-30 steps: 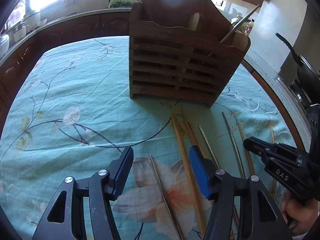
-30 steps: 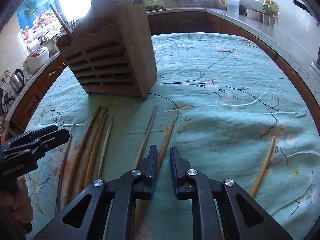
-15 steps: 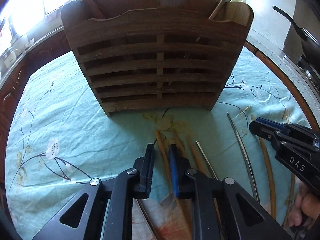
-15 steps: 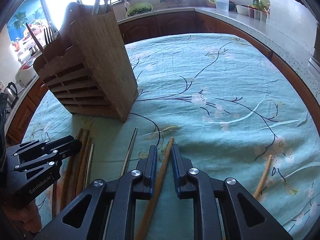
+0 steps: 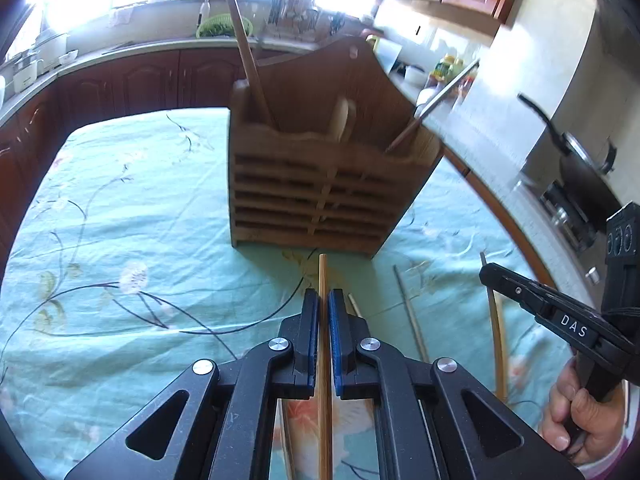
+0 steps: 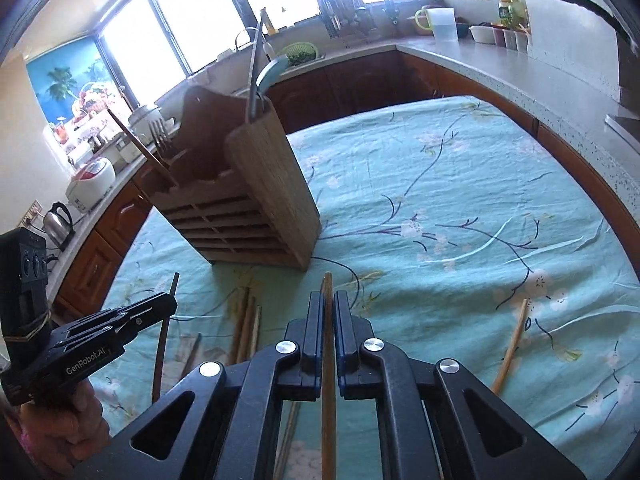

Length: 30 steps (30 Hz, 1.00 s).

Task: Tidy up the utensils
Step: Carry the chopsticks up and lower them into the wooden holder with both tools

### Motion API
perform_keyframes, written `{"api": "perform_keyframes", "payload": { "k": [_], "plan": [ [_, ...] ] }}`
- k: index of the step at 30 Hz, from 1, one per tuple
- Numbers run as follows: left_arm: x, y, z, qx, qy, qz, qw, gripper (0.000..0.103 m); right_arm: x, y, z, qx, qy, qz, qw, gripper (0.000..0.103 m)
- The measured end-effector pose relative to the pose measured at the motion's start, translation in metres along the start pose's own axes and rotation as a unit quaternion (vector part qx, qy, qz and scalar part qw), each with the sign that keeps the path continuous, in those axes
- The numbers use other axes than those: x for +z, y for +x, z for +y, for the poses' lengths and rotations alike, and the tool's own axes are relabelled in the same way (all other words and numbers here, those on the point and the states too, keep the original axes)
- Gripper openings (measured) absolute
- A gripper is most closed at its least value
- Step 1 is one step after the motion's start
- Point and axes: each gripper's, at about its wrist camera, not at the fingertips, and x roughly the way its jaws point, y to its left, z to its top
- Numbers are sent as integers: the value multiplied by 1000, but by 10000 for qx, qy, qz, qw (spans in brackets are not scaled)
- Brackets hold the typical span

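My left gripper [image 5: 324,300] is shut on a wooden chopstick [image 5: 323,276] and holds it above the cloth, its tip toward the wooden utensil holder [image 5: 320,192]. My right gripper [image 6: 328,302] is shut on another wooden chopstick [image 6: 327,286], lifted in front of the holder [image 6: 240,208]. The holder has chopsticks, a spoon and forks standing in it. Several loose chopsticks [image 6: 246,320] lie on the cloth between the grippers; one more [image 6: 512,344] lies at the right. The right gripper shows in the left wrist view [image 5: 486,270]; the left one shows in the right wrist view [image 6: 170,304].
The table wears a teal floral cloth [image 6: 460,208]. Kitchen counters [image 6: 500,68] with a pitcher [image 6: 440,24], jars, a dish rack, a kettle [image 6: 58,220] and a rice cooker surround it. A pan [image 5: 580,160] sits on a stove at the right.
Both grippers closed on chopsticks and lifted them off the cloth. The left gripper was open a second ago, then shut and rose. The holder looks farther and lower in both views.
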Motion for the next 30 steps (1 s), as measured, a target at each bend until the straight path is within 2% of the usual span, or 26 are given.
{"api": "perform_keyframes", "payload": {
  "k": [12,18,30],
  "plan": [
    [-10,-103,8,-283,-9,-851,9960,4,29,-82,27,318,-132,-985,9945,5],
    [-17,-148,20,-350,-37,-1187,9923,4,38,-101,38,352,-240,-1277,9909,5],
    [-16,-172,25,-248,-38,-1550,9876,4,47,-108,44,403,-283,-1460,9881,5]
  ]
}}
